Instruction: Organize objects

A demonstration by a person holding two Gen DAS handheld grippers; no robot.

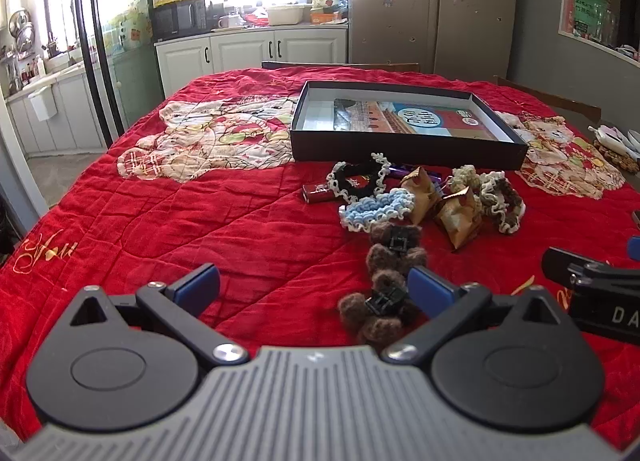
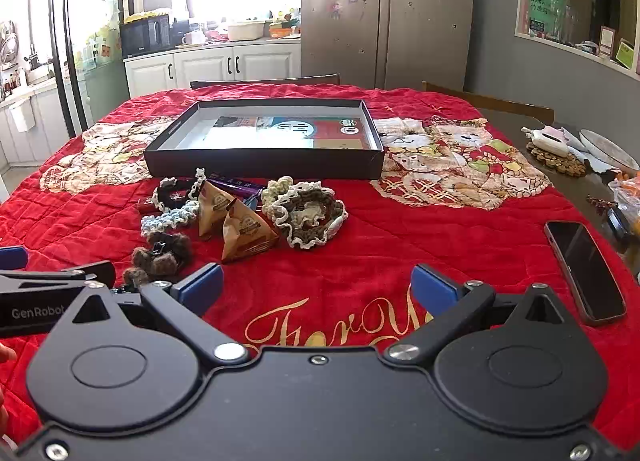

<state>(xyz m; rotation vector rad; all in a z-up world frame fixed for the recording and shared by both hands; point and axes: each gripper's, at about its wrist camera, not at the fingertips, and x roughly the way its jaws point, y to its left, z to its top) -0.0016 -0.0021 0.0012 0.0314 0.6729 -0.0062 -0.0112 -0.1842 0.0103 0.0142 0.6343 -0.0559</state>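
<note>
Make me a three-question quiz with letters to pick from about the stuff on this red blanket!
1. Where is the phone?
A. in the box
B. flat on the blanket, far from the pile
C. on the fridge

2. How many brown paper packets are in the pile?
A. two
B. five
C. none

3. How are the right gripper jaws?
A. shut on a packet
B. wide open, holding nothing
C. shut on the phone

Answers: 1 B, it lies apart near the blanket's edge. 2 A, two lie side by side. 3 B, only blanket shows between them.
</note>
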